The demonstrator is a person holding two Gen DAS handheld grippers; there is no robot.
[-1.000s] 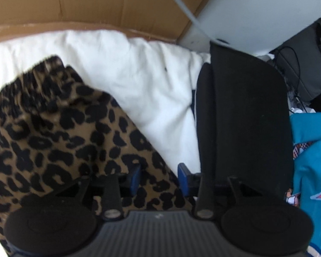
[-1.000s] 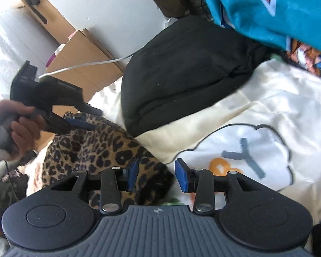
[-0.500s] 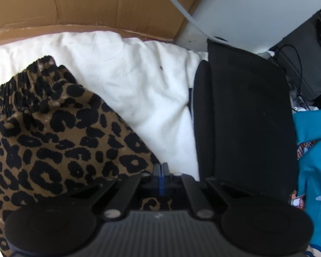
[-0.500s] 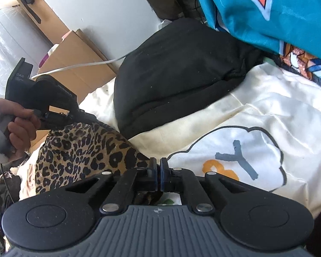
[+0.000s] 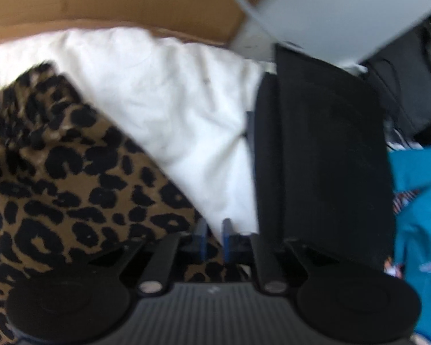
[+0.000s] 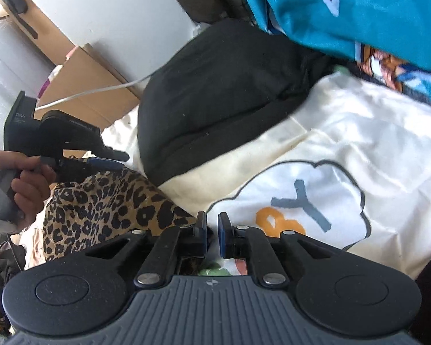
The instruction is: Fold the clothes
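Spotty cloth: the leopard-print cloth [image 5: 71,178] lies bunched on the white cover [image 5: 163,92], to the left of the black folded cloth [image 5: 324,155].
Left gripper [image 5: 214,237]: its blue fingers [image 5: 201,235] are a little apart and opening, at the edge of the spotty cloth, not pinching it.
Right gripper [image 6: 212,237]: fingers a little apart and opening, nothing pinched, at the cloth's other corner.
Hand [image 6: 26,189]: holds the left gripper's handle.
Nearby: a blue shirt [image 6: 344,8] and brown cardboard [image 5: 115,3].
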